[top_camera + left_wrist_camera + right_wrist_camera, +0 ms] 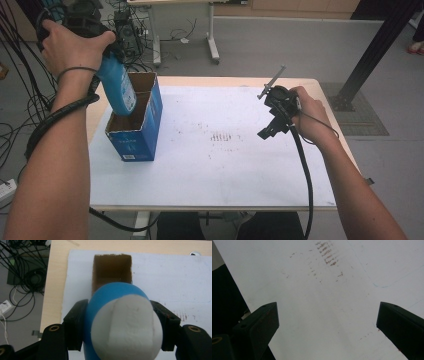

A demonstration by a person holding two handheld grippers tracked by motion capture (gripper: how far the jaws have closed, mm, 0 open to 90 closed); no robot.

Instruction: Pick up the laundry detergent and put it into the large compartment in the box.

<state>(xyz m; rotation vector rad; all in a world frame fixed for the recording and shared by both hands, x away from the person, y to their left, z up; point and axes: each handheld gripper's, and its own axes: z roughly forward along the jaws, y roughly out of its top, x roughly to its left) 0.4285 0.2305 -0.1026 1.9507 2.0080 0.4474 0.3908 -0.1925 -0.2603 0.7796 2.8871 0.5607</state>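
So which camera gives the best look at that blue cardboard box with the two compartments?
The high view: the open-topped blue cardboard box shows whole, both compartments and its printed side. The left gripper view looks down into one brown compartment, the rest hidden behind the blue-and-white bottle. The right gripper view looks at the white mat.

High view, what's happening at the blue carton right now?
The left gripper is shut on a blue bottle with a white cap, holding it tilted with its lower end inside the near compartment of the open blue cardboard carton. The right gripper hangs open above the white mat, holding nothing.
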